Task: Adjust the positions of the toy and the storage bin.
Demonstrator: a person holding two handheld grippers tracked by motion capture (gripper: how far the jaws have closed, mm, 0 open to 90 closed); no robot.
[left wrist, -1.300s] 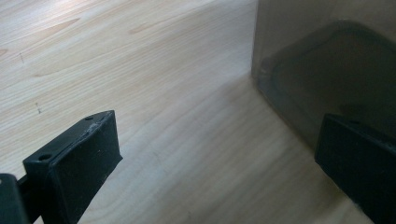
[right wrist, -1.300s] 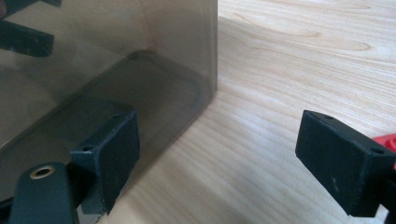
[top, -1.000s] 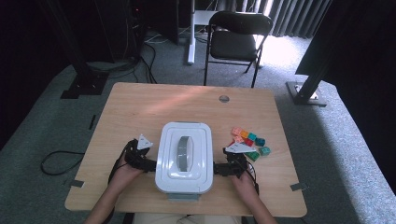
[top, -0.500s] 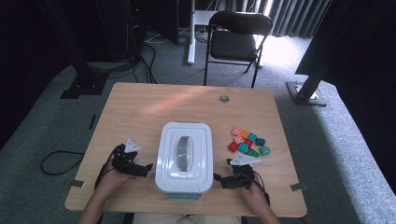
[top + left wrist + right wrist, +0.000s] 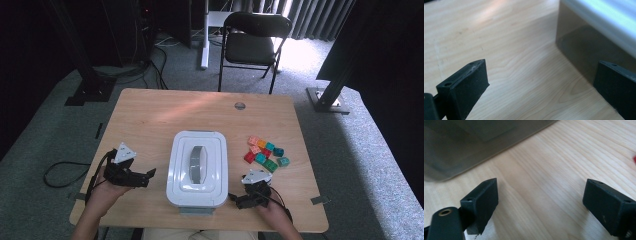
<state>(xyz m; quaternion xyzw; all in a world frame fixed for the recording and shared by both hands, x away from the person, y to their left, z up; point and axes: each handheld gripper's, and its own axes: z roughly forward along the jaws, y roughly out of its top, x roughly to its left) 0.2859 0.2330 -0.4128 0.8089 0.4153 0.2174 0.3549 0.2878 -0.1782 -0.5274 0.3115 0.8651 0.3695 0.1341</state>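
L tool (image 5: 150, 175) released, jaws wide, just beside the lidded white storage box (image 5: 196, 167) mid-counter (image 5: 150, 120). R tool (image 5: 233, 199) released too, near the box's front-right corner. Toy bricks (image 5: 265, 154) farther right. My call: bring both tools in level & even on opposite sides so the box doesn't twist.

A lidded box (image 5: 197, 167) sits mid-table (image 5: 150, 115), toy blocks (image 5: 265, 153) to its right.

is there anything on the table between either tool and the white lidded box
Nothing visible. The left tool and right tool sit open on either side of the white lidded box, with bare table between. The colored blocks lie off to its right.
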